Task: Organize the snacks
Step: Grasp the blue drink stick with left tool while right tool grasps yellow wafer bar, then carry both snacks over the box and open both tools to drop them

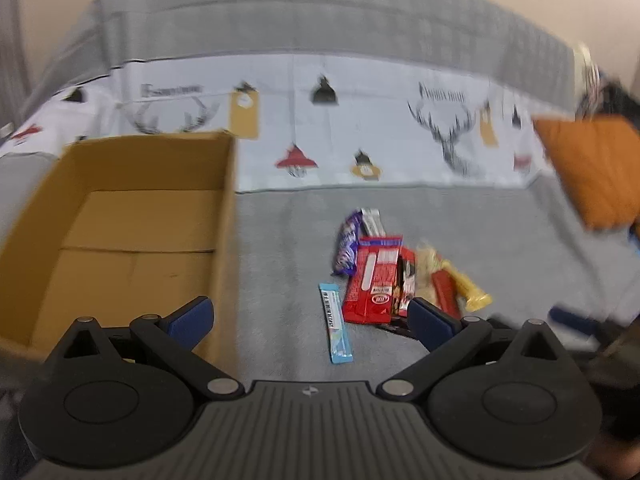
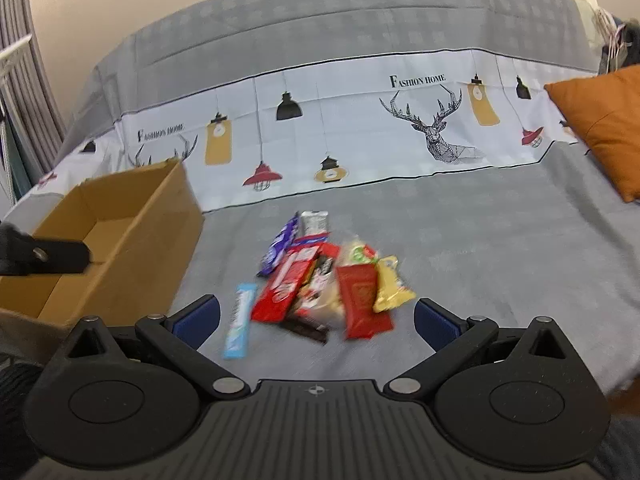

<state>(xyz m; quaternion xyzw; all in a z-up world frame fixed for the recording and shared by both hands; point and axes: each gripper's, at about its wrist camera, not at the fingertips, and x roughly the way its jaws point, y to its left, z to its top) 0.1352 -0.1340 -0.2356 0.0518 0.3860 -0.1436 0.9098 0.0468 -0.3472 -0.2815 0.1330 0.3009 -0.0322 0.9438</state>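
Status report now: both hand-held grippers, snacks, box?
Left hand-held gripper open, right hand-held gripper open, both empty. Snacks piled on sofa, cardboard box empty. Nothing blocking.

Heap of snack packets [image 2: 320, 280] on grey cover, open cardboard box [image 2: 108, 240] left

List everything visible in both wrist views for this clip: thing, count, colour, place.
cardboard box: one, brown, open, nothing visible inside, left on the sofa seat
snack pile: several wrappers overlapping, exact count unclear, mid seat
light blue stick pack: one, lying just left of the pile
large red wrapper: one, left part of the pile
purple wrapper: one, far left of the pile
yellow wrapper: one, right edge of the pile
orange cushion: one, right
sofa cover: grey, with a white deer-and-lamp band
left claw: open, black with blue pads
right claw: open, same colours
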